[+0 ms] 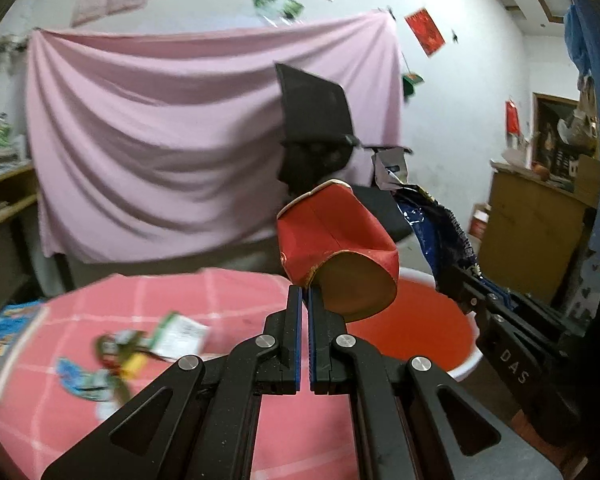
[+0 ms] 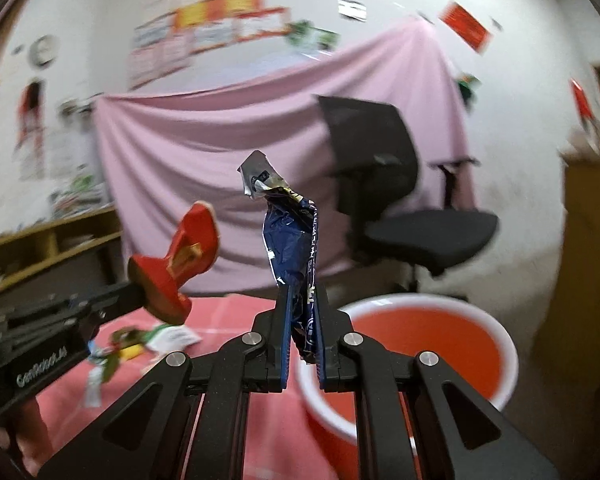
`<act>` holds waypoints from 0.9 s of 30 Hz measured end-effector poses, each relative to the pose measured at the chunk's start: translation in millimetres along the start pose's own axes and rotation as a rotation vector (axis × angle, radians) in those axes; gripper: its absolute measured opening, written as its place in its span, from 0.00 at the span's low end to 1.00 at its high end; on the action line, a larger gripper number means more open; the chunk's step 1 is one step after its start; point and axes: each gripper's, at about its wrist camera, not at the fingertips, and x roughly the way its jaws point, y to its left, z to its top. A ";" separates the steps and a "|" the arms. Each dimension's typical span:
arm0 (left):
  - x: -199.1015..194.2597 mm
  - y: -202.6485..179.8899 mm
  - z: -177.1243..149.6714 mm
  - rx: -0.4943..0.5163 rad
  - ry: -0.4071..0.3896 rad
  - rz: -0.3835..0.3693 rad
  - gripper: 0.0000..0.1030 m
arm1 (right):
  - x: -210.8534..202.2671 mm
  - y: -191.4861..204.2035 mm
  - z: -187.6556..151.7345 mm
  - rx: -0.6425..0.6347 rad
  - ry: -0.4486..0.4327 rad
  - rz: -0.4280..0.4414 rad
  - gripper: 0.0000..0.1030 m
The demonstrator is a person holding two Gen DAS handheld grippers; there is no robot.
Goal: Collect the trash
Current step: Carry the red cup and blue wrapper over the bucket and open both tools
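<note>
red basin (image 1: 420,320) beside pink table (image 1: 204,292) strewn with wrappers (image 1: 148,344).

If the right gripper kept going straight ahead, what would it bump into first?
Probably nothing close. The right gripper, shut on the blue wrapper, points past the table's far edge. Beyond that hangs the pink sheet, though depth is unclear.

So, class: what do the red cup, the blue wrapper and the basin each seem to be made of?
Red cup: probably paper, matte; its wall is creased and crushed, its inside brown.
Blue wrapper: likely foil-lined plastic film; glossy, crinkled, silver inside.
Basin: apparently plastic; smooth, thick white rim, red inside.
</note>
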 end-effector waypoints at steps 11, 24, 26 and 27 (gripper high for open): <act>84.5 -43.0 7.0 -0.028 0.248 -0.077 0.01 | 22.5 -60.0 -18.3 0.195 0.190 -0.102 0.11; 83.1 -22.4 -2.2 -0.104 0.273 -0.058 0.02 | 26.1 -69.0 -17.5 0.224 0.225 -0.120 0.28; 71.2 -12.2 -0.2 -0.120 0.242 -0.039 0.03 | 24.5 -63.4 -13.8 0.203 0.206 -0.111 0.28; 63.9 -6.2 0.9 -0.126 0.222 -0.026 0.03 | 21.5 -59.2 -12.4 0.187 0.188 -0.103 0.29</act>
